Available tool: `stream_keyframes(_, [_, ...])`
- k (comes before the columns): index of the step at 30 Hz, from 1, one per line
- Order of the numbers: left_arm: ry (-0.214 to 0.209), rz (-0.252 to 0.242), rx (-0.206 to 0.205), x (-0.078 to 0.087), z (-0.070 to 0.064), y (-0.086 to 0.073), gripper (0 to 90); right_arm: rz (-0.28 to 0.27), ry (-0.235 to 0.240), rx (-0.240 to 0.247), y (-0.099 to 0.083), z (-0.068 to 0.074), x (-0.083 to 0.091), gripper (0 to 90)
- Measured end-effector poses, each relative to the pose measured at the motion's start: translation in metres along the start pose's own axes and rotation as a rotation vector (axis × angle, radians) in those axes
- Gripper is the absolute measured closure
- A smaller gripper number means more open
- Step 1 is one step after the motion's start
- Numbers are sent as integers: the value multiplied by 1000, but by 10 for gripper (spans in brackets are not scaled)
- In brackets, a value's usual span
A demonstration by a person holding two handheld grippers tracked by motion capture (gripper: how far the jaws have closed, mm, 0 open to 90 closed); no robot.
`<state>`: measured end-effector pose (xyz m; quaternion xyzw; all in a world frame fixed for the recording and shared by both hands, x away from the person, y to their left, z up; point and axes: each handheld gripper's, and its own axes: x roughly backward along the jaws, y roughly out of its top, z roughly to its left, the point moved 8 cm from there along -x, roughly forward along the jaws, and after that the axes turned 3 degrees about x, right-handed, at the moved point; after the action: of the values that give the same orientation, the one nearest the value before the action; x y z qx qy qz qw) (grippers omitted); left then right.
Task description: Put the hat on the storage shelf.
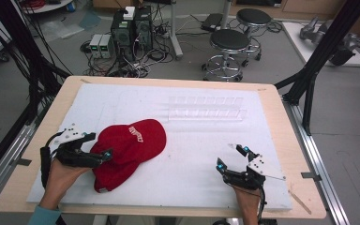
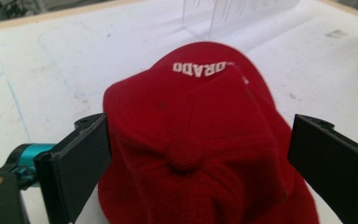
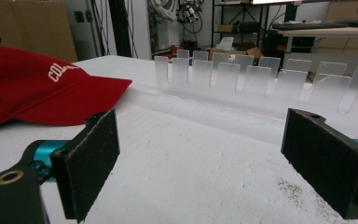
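The cap [image 2: 200,140] runs off the bottom edge of the left gripper view, so its rear is cut off, and its white lettering [image 2: 205,66] reads upside down and only in part. In the right gripper view the cap [image 3: 37,88] is cropped at the left edge (the lettering stops after a few characters). From above, the clear rack [image 1: 206,110] is faint against the white board [image 1: 272,140]; its slots are probably too blurred to count.

Beyond the wooden table [image 1: 272,91] lies a grey floor [image 1: 281,61]. Two black round stools [image 1: 228,41] stand there. Computer towers [image 1: 132,29] sit amid tangled cables [image 1: 136,65].
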<state>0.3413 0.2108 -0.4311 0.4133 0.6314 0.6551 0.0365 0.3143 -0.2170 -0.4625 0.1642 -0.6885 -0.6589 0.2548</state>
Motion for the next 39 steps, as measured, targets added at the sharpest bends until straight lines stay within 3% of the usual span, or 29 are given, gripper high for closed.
stream_keyframes(8, [-4,46,48,-11,-1,-3,151,0,1,1,0,0,0,102])
stream_keyframes(10, [-5,61,82,-13,0,-4,199,0,1,1,0,0,0,102])
stream_keyframes(18, [18,105,106,-19,6,-10,372,2,-1,2,0,0,0,102])
stream_keyframes(22, [3,113,89,-21,5,-11,565,2,-1,0,0,0,0,102])
stream_keyframes(27, [-24,84,89,-21,2,-8,697,4,0,2,0,0,0,102])
stream_keyframes(32, [-33,66,59,-21,1,-7,724,2,0,-1,0,0,0,102])
stream_keyframes(33, [-41,54,33,-20,0,-5,728,3,2,0,0,0,0,102])
stream_keyframes(39, [-90,30,-36,-17,-6,3,742,5,1,-1,0,0,0,102])
